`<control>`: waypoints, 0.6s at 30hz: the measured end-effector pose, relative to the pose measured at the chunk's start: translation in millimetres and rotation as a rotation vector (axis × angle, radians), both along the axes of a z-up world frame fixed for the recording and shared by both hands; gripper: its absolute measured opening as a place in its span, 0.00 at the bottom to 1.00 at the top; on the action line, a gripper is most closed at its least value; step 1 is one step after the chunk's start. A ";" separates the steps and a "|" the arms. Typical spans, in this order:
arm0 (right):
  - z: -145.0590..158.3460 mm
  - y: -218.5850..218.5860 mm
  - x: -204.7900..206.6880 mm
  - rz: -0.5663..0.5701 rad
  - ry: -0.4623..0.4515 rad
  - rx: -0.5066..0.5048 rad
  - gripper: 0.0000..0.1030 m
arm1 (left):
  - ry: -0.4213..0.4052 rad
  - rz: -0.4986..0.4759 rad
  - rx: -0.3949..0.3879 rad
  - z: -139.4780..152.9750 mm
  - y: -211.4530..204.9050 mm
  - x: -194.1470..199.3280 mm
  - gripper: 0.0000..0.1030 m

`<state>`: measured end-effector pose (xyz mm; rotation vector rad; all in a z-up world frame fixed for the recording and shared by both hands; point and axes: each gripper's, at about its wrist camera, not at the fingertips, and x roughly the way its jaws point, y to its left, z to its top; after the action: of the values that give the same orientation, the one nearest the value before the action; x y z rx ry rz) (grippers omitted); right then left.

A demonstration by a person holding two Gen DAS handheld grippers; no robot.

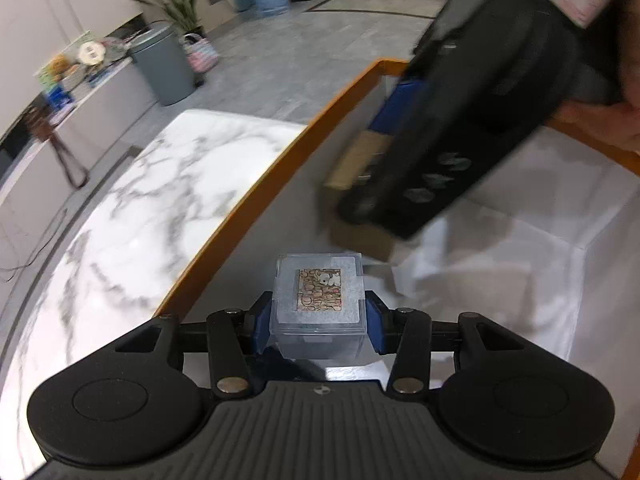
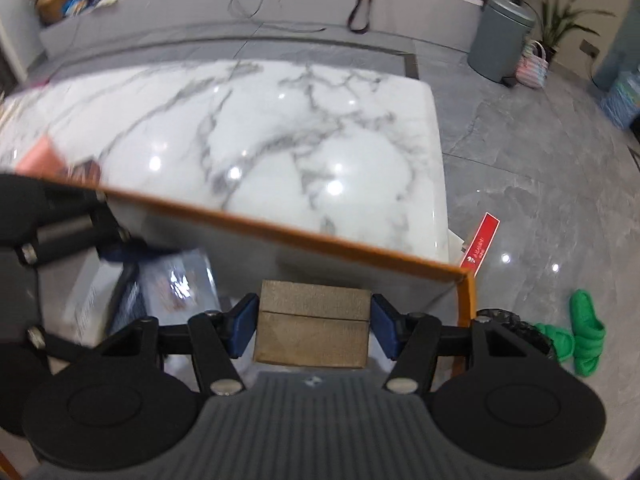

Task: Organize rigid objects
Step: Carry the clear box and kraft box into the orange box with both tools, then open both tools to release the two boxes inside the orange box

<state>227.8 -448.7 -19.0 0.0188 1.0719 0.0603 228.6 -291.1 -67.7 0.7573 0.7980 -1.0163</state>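
The clear plastic cube point(image 1: 318, 312) carries a frosted white top with a brown-and-white cartoon print. The cardboard box point(image 2: 313, 327) is plain tan-brown. Both grippers' finger pads point(image 1: 259, 325) are dark blue on black bodies. The bin's rim point(image 2: 280, 232) is orange, its walls white. Beside the bin, the tabletop point(image 2: 248, 128) is white marble with grey veins.

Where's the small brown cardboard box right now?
The small brown cardboard box is clamped in the right gripper, inside the orange-rimmed bin, near its corner and to the right of the clear plastic cube held by the left gripper.
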 end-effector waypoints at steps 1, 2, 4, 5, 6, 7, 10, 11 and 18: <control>-0.2 1.7 2.4 0.000 0.000 0.007 0.58 | -0.005 -0.023 0.016 -1.4 -0.7 -1.6 0.52; -0.7 3.1 3.6 0.002 0.005 0.024 0.58 | -0.029 -0.038 0.037 -3.4 -0.7 -3.9 0.52; -4.6 4.7 6.4 -0.013 0.027 0.075 0.58 | -0.072 -0.069 0.090 -9.1 -1.0 -7.4 0.52; -7.0 6.4 7.5 -0.016 0.033 0.089 0.58 | -0.080 -0.089 0.106 -11.4 -0.1 -8.9 0.57; -9.6 8.9 8.9 -0.017 0.030 0.087 0.58 | -0.089 -0.097 0.123 -13.7 0.7 -9.7 0.57; -10.9 10.3 8.4 -0.019 0.027 0.079 0.58 | -0.095 -0.098 0.134 -15.5 1.6 -10.3 0.58; -14.2 7.0 8.1 -0.036 0.028 0.119 0.58 | -0.113 -0.091 0.150 -16.5 6.3 -13.7 0.62; -12.6 5.2 6.4 -0.043 0.023 0.132 0.58 | -0.122 -0.088 0.152 -14.3 8.1 -15.8 0.63; -3.8 -0.6 -7.4 0.012 0.028 0.141 0.59 | -0.002 0.048 0.111 6.0 13.4 -3.6 0.65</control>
<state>220.5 -449.3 -22.8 0.1408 1.0943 0.1467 225.0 -277.7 -61.7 0.8301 0.8727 -0.9337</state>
